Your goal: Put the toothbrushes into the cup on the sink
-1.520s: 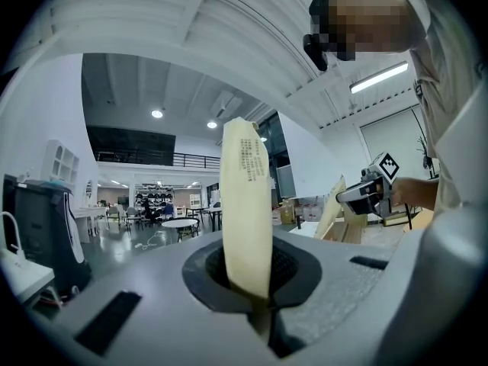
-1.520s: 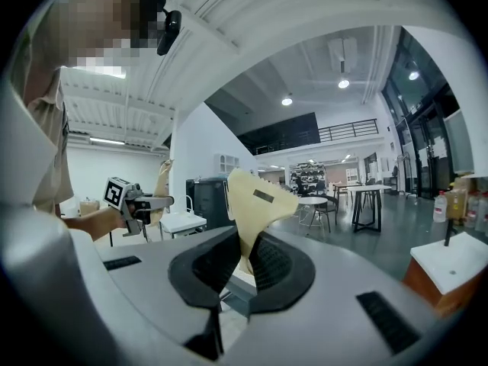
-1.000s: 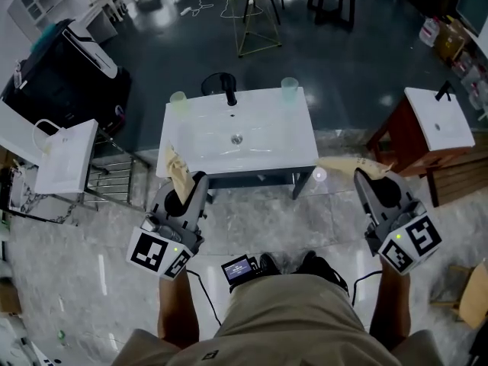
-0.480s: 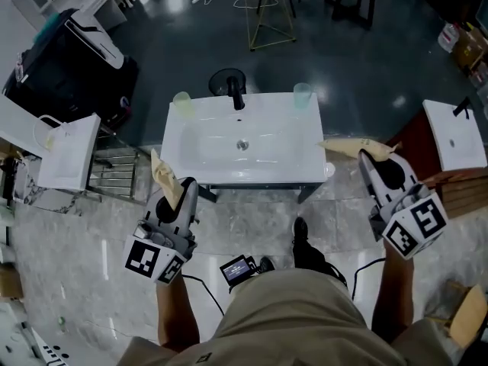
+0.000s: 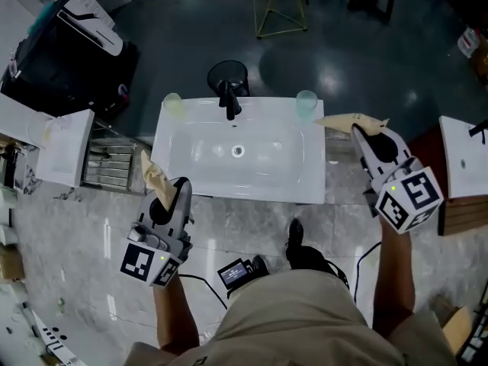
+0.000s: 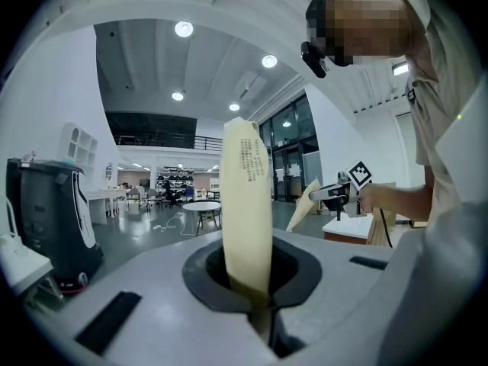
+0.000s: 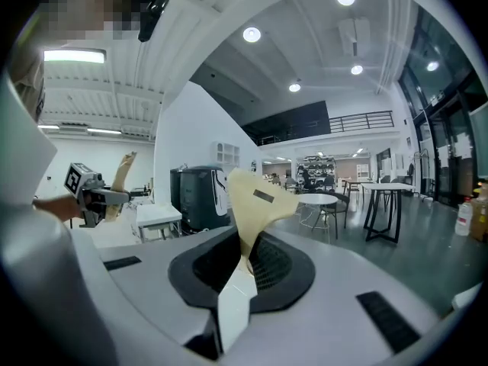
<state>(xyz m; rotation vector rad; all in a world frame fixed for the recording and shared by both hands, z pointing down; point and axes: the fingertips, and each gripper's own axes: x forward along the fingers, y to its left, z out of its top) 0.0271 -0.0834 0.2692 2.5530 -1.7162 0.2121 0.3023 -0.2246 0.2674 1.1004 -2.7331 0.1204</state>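
The left gripper point(image 5: 168, 195) is closed tightly on the lower end of the left toothbrush packet point(image 5: 152, 175), a long beige paper sleeve. In the left gripper view this packet point(image 6: 248, 204) stands almost straight up out of the jaws, with small print near its top. In the head view it leans away from the person and lies over the front left corner of the white sink point(image 5: 229, 193).

The right gripper point(image 5: 366, 133) is also clamped on a packet. Its jaws stand only a little apart, pinching the white end of the paper. The right toothbrush packet point(image 5: 347, 120) points sideways to the left, and its tip is just beside the pale green cup point(image 5: 306, 105) on the sink's back right corner (how high above the cup it is, I cannot tell). In the right gripper view the packet point(image 7: 255, 200) widens and bends above the jaws.

A second, yellowish cup point(image 5: 174, 105) stands at the back left corner. The black faucet point(image 5: 228, 97) is between the two cups.
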